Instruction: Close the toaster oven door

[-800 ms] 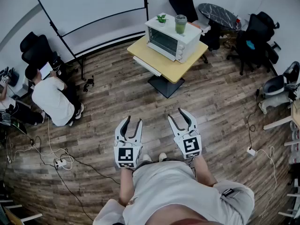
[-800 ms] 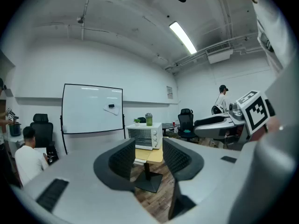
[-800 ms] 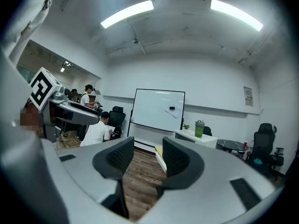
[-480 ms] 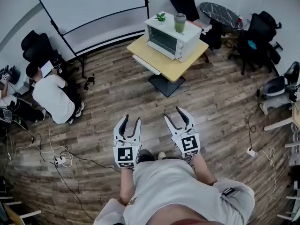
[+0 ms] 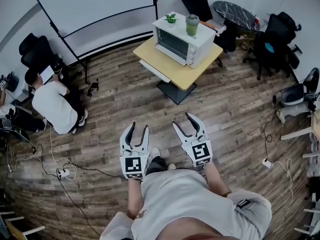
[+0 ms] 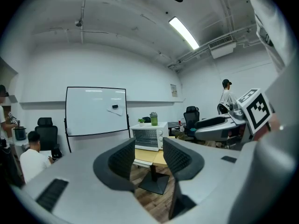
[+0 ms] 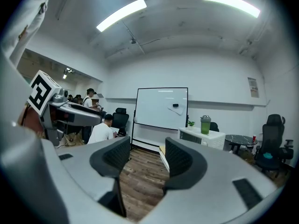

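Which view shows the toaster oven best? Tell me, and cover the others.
Head view: the toaster oven sits whole and largest on the yellow table, front and top visible. Left gripper view shows it smaller, front-on. Right gripper view shows only its upper part above a jaw.

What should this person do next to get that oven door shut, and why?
Probably walk forward toward the toaster oven on the yellow table. The left gripper and the right gripper are both empty and far short of it, with wooden floor between.

We are looking at a yellow table standing on a wooden floor. It is carrying a white toaster oven.
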`<state>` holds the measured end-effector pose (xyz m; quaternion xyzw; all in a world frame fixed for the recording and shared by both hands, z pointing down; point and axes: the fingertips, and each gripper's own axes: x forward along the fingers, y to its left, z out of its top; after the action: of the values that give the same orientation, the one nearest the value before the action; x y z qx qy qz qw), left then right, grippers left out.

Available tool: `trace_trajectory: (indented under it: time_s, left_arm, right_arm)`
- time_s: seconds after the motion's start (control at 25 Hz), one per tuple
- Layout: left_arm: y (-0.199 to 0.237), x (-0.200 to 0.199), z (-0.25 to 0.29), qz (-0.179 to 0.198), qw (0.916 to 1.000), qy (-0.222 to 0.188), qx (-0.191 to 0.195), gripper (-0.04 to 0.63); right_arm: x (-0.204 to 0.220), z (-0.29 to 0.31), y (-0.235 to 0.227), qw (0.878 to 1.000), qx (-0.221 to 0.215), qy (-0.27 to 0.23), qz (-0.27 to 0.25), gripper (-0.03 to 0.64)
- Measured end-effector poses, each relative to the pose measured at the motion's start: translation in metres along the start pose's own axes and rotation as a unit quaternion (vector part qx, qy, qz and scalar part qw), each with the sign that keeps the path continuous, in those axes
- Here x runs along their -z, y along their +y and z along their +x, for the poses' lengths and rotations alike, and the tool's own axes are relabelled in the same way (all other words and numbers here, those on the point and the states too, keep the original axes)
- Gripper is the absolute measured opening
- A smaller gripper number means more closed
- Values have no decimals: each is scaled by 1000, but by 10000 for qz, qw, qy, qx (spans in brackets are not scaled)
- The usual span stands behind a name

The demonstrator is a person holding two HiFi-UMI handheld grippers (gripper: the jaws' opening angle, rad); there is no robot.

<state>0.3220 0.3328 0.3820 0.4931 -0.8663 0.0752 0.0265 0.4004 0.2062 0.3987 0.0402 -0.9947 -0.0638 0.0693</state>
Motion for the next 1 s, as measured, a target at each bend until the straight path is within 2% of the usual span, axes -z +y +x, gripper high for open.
trace_trajectory:
  time_s: [0.36,1.0]
  left_arm:
    - [43,2,47,26,9998,19,213,181]
    - [132,11,100,33,9984,-38,570,186]
  right_arm:
    - [-4,58,-11,9998,148,123,-29,235]
    - [-13,150,2,9983,521,259,-60,232]
